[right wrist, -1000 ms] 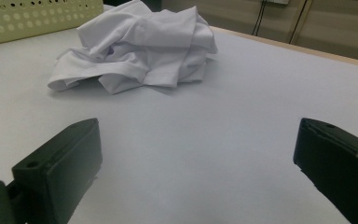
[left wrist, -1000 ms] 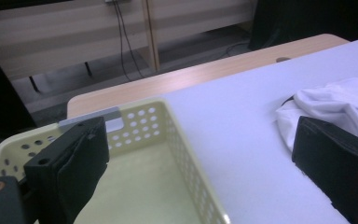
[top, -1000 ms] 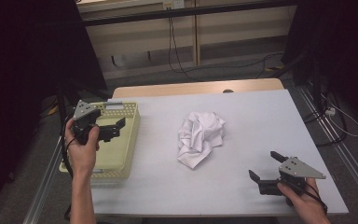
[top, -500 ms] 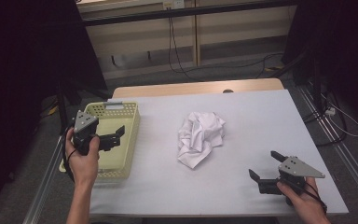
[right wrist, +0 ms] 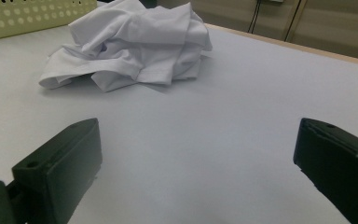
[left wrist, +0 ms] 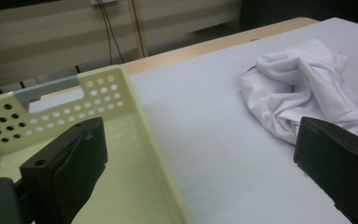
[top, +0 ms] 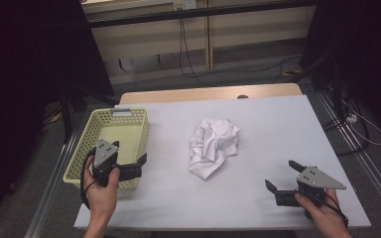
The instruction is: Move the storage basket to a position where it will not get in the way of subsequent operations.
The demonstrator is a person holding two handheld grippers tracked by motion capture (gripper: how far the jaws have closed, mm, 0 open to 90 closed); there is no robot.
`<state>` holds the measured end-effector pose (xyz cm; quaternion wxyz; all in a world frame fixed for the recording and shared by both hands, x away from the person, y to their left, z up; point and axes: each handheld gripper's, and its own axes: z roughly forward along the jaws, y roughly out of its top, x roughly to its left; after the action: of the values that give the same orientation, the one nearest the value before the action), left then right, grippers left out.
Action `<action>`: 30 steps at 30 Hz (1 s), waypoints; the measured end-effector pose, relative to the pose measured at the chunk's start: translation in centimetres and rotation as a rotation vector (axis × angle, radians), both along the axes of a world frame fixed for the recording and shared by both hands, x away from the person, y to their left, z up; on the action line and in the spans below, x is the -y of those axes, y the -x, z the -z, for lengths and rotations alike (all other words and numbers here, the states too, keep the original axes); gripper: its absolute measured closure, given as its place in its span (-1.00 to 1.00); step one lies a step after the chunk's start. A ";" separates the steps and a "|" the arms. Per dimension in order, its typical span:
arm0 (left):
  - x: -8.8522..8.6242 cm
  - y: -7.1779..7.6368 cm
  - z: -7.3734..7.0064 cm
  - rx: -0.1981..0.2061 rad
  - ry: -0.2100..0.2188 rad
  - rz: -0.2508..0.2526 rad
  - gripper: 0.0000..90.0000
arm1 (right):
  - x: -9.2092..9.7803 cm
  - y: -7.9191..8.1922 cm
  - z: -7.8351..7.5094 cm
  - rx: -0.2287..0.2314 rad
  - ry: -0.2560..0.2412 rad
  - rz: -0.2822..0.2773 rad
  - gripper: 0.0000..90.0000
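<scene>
1. Both jaws of the left gripper (top: 138, 167) are spread wide apart, and nothing is held between them. Both jaws of the right gripper (top: 284, 174) are spread wide too, with nothing held.
2. A white cloth (top: 213, 146) is seen crumpled in a heap near the middle of the table (top: 278, 124). It is touched by no gripper.
3. The left gripper is held over the near right corner of the yellow basket (top: 82, 154). One jaw is seen above the basket's inside and the other past its rim, in the left gripper view.
4. The right gripper is held low over the table's near right part, well apart from the cloth, and is pointed toward it.
5. The basket is set at the table's left edge, well apart from the cloth.
</scene>
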<state>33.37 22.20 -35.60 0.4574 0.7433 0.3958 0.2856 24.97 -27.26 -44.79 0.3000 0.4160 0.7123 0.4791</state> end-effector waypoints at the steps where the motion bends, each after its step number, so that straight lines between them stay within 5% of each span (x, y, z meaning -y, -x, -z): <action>1: 0.3 0.0 0.2 0.001 0.012 0.007 -0.94 | 0.0 0.0 0.0 0.001 0.000 0.000 -0.99; 13: 3.9 -0.4 1.8 -0.041 0.029 0.117 -0.94 | -0.1 0.2 -0.1 0.001 -0.002 -0.003 -0.99; 19: 5.7 -0.6 2.7 -0.020 -0.012 0.163 -0.94 | 0.0 0.1 0.0 -0.007 -0.006 0.012 -0.99; 25: 7.0 -1.1 2.9 -0.035 0.025 0.200 -0.94 | 0.0 0.4 0.0 -0.001 -0.005 0.010 -0.99; 30: 8.1 -1.1 3.0 -0.033 0.006 0.213 -0.93 | 0.2 0.4 -0.1 0.001 -0.007 0.013 -0.99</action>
<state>34.44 14.08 -38.61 0.4809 0.7844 0.3228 0.2219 24.53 -27.51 -44.74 0.3023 0.4215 0.7077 0.4798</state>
